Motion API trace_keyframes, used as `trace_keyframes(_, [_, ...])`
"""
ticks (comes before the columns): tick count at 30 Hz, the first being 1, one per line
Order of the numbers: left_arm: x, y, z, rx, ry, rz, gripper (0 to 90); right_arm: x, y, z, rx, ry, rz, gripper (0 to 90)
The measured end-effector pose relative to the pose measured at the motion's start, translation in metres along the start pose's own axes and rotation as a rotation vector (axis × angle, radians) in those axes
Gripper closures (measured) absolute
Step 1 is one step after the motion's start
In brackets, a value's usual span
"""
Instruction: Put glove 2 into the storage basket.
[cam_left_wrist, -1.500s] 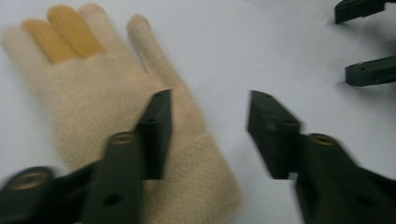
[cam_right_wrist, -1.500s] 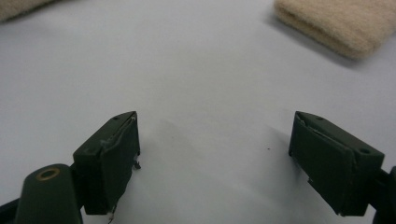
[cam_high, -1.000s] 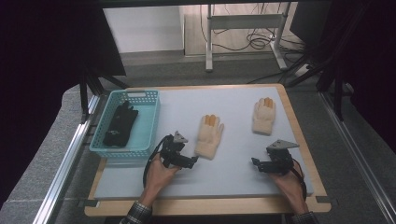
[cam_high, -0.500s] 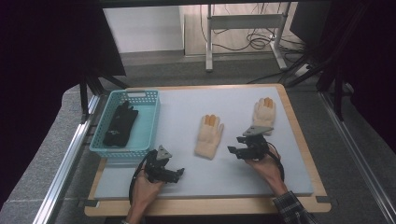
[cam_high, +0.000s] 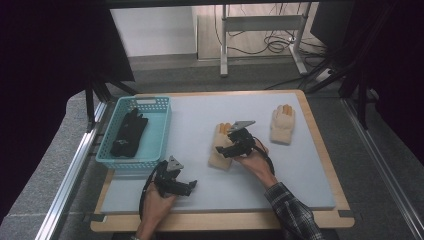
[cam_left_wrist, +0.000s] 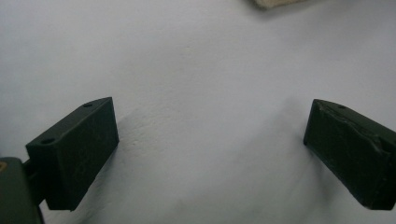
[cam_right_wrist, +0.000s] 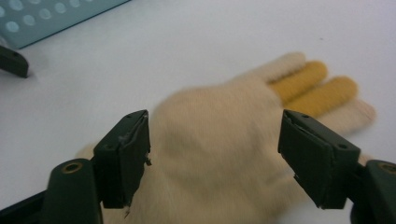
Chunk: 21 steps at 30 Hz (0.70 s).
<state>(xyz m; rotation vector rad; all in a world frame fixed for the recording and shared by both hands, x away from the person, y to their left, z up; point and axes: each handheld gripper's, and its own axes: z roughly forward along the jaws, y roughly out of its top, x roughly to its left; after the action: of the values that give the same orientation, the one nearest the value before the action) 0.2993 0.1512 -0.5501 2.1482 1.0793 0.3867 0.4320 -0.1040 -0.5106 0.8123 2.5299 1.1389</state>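
A cream knit glove with orange fingertips (cam_high: 218, 161) (cam_right_wrist: 219, 116) lies flat in the middle of the white mat (cam_high: 200, 120). My right gripper (cam_high: 223, 151) (cam_right_wrist: 215, 154) hangs over its palm. Its jaws have just been opening and stand wide on either side of the glove without pressing it. A second matching glove (cam_high: 282, 125) lies further right. My left gripper (cam_high: 192, 186) (cam_left_wrist: 210, 149) rests open near the mat's front left, with bare mat between its jaws. A corner of the glove (cam_left_wrist: 275, 2) shows at the top of the left gripper view.
A teal basket (cam_high: 131, 161) (cam_right_wrist: 46, 18) stands at the mat's left edge with black gloves (cam_high: 129, 132) inside. The mat sits on a wooden board (cam_high: 320, 145). Grey table frame and rails surround it.
My right gripper has swept left from the board's right side, past the right glove's cuff, onto the middle glove. My left gripper drew back from the middle glove toward the front, then stayed still.
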Motion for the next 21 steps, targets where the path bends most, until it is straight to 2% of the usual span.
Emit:
trace_keyframes(1, [0.000, 0.000, 0.000, 0.000, 0.000, 0.000, 3.4, 0.000, 0.000, 0.000, 0.000, 0.000, 0.000, 23.8])
trace_keyframes(2, [0.000, 0.000, 0.000, 0.001, 0.001, 0.002, 3.4, 0.002, 0.004, 0.011, 0.025, 0.001, -0.020, 22.6])
trace_keyframes(3, [0.000, 0.000, 0.000, 0.001, 0.001, 0.002, 3.4, 0.002, 0.004, 0.011, 0.025, 0.001, -0.020, 22.6])
trace_keyframes(4, [0.000, 0.000, 0.000, 0.001, 0.001, 0.001, 3.4, 0.004, 0.005, 0.020, 0.049, -0.018, -0.052, 22.6])
trace_keyframes(5, [0.000, 0.000, 0.000, 0.001, 0.001, 0.001, 3.5, 0.004, 0.005, 0.020, 0.049, -0.018, -0.052, 22.6])
trace_keyframes(6, [0.000, 0.000, 0.000, 0.001, 0.002, 0.001, 3.5, 0.004, 0.005, 0.029, 0.070, -0.036, -0.081, 26.4])
trace_keyframes(7, [0.000, 0.000, 0.000, 0.001, 0.002, 0.001, 3.5, 0.004, 0.005, 0.029, 0.070, -0.036, -0.081, 26.4])
trace_keyframes(8, [0.000, 0.000, 0.000, 0.001, 0.002, 0.001, 3.5, 0.002, 0.004, 0.029, 0.071, -0.017, -0.069, 36.7])
trace_keyframes(9, [0.000, 0.000, 0.000, 0.001, 0.002, 0.001, 3.5, 0.002, 0.004, 0.029, 0.071, -0.017, -0.069, 36.7])
trace_keyframes(10, [0.000, 0.000, 0.000, 0.001, 0.002, 0.000, 3.5, 0.001, 0.003, 0.028, 0.079, 0.001, -0.051, 44.5])
trace_keyframes(11, [0.000, 0.000, 0.000, 0.001, 0.002, 0.000, 3.5, 0.001, 0.003, 0.028, 0.079, 0.001, -0.051, 44.5])
trace_keyframes(13, [0.000, 0.000, 0.000, 0.001, 0.002, 0.001, 3.5, 0.001, 0.003, 0.025, 0.093, 0.007, -0.038, 51.0])
trace_keyframes(16, [0.000, 0.000, 0.000, 0.001, 0.002, 0.001, 3.6, 0.002, 0.005, 0.021, 0.108, 0.013, -0.030, 52.2])
trace_keyframes(19, [0.000, 0.000, 0.000, 0.001, 0.001, 0.001, 3.6, 0.003, 0.007, 0.014, 0.099, 0.016, -0.034, 52.2])
trace_keyframes(20, [0.000, 0.000, 0.000, 0.000, 0.000, -0.001, 3.6, 0.004, 0.009, 0.009, 0.090, 0.017, -0.035, 52.2])
trace_keyframes(21, [0.000, 0.000, 0.000, 0.002, 0.001, 0.000, 3.6, 0.007, 0.011, -0.002, 0.076, 0.023, -0.050, 52.1])
